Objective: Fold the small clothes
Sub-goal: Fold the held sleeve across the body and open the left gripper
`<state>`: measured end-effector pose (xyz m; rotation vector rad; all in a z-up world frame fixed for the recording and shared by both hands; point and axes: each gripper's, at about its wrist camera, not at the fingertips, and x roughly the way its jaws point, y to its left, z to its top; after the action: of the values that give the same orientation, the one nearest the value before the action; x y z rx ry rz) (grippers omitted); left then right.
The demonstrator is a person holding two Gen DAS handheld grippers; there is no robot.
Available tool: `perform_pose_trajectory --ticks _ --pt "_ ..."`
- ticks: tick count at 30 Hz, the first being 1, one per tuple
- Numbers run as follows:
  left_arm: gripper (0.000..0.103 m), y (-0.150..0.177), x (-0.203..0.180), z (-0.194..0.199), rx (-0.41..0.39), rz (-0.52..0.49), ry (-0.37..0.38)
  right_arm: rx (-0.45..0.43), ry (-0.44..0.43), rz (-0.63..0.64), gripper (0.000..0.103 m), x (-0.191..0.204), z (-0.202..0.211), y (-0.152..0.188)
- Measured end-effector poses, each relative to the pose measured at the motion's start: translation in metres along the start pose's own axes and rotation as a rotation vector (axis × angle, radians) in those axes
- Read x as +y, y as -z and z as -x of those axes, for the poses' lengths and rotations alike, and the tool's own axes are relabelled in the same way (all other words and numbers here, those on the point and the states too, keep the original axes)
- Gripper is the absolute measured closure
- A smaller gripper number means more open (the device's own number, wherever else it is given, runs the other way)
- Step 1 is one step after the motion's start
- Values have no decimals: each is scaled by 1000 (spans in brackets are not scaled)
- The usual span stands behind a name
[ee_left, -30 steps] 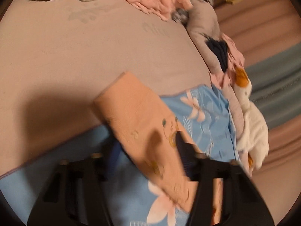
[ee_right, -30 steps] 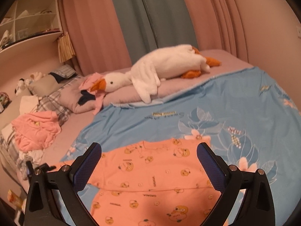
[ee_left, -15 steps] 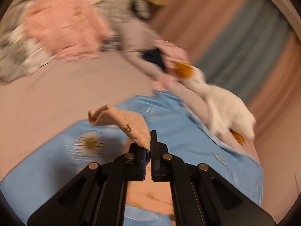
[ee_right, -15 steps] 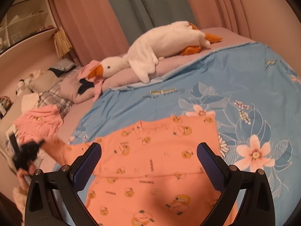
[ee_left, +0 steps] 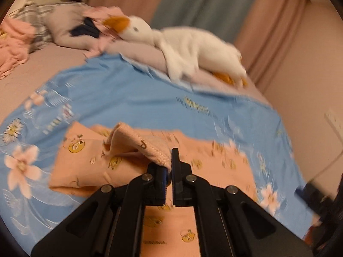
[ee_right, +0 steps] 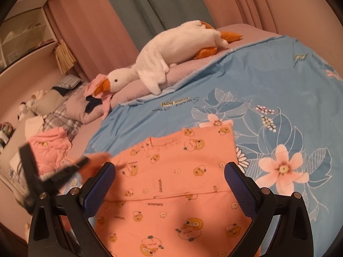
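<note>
The orange garment [ee_right: 171, 184] lies flat on the blue floral bedsheet [ee_right: 268, 81]. The left hand-held gripper [ee_left: 169, 171] is clamped on the garment's sleeve [ee_left: 137, 145], lifted above the body panel. The right hand-held gripper [ee_right: 169, 180] hovers above with fingers apart.

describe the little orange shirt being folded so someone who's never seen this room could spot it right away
Start at the blue floral bedspread below the white goose plush. The orange shirt lies flat on it, its sleeve pinched in the left gripper. Unlike the crumpled pink clothes nearby, it carries yellow cartoon prints.
</note>
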<state>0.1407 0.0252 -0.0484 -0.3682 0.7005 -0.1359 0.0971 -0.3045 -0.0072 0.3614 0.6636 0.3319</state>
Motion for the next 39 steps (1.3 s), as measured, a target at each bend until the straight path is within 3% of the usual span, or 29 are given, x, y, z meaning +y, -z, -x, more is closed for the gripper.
perform_pose_trajectory --ticks 4,7,10,12,15,18,21,25,31,33,35,39 --pt "102 24 -2 -35 140 21 40 -1 -3 7 3 1 0 0" --pt "101 35 -1 -48 188 18 28 7 -12 7 3 1 -3 1" --pt "81 43 3 -51 229 34 46 23 -15 -3 3 -1 -10 1" --pt "57 44 5 -46 228 48 77 39 -23 -5 3 -1 -15 2" --pt "42 42 6 -26 186 35 98 58 -29 4 3 1 -20 4" --pt "27 39 14 1 127 19 74 73 -18 25 3 5 -26 7" --pt "27 42 32 20 98 39 9 93 -12 53 3 12 -31 11" --pt "29 42 72 44 90 147 -121 138 -18 103 3 27 -37 15" --pt "35 35 105 69 75 235 -162 182 -64 192 3 74 -42 5" --pt "44 36 112 73 80 260 -164 226 -162 186 3 94 -48 -4" --pt "46 37 120 77 88 269 -174 283 -231 174 3 117 -62 -11" --pt "48 40 129 84 103 269 -198 352 -187 217 3 155 -104 -3"
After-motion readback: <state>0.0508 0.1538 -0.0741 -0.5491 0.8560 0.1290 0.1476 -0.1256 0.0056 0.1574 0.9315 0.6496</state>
